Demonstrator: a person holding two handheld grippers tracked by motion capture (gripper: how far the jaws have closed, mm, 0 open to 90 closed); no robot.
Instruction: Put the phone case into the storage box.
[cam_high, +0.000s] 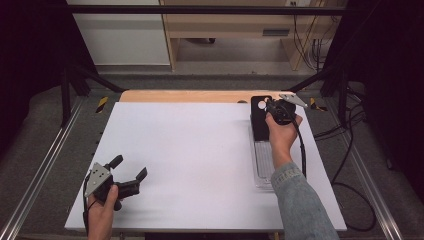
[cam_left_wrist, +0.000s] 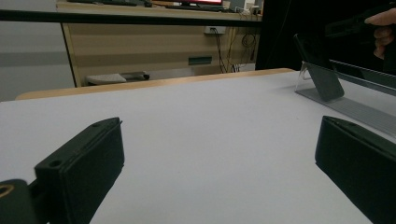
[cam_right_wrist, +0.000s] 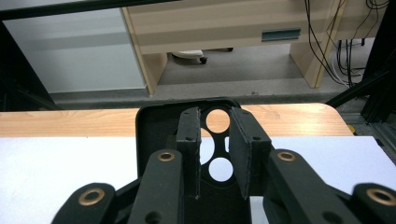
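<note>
Left gripper (cam_high: 129, 175), jaws spread wide, hovers near the white table's (cam_high: 190, 150) front-left edge, with bare surface running rightward. Near the far-right edge, a black phone case (cam_high: 259, 120) leans on a clear stand (cam_high: 263, 165). Right gripper (cam_high: 274, 107) sits at its top, jaws narrowly parted; whether they pinch it, cannot tell.

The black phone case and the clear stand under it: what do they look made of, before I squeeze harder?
The phone case looks like matte black plastic or rubbery polymer: dull, no glare, thin moulded rim, round camera cut-outs; which of the two can't be told. The stand looks like clear acrylic: see-through, glossy highlights, crisp edges. The right tongs sit at the case's cut-outs.
</note>
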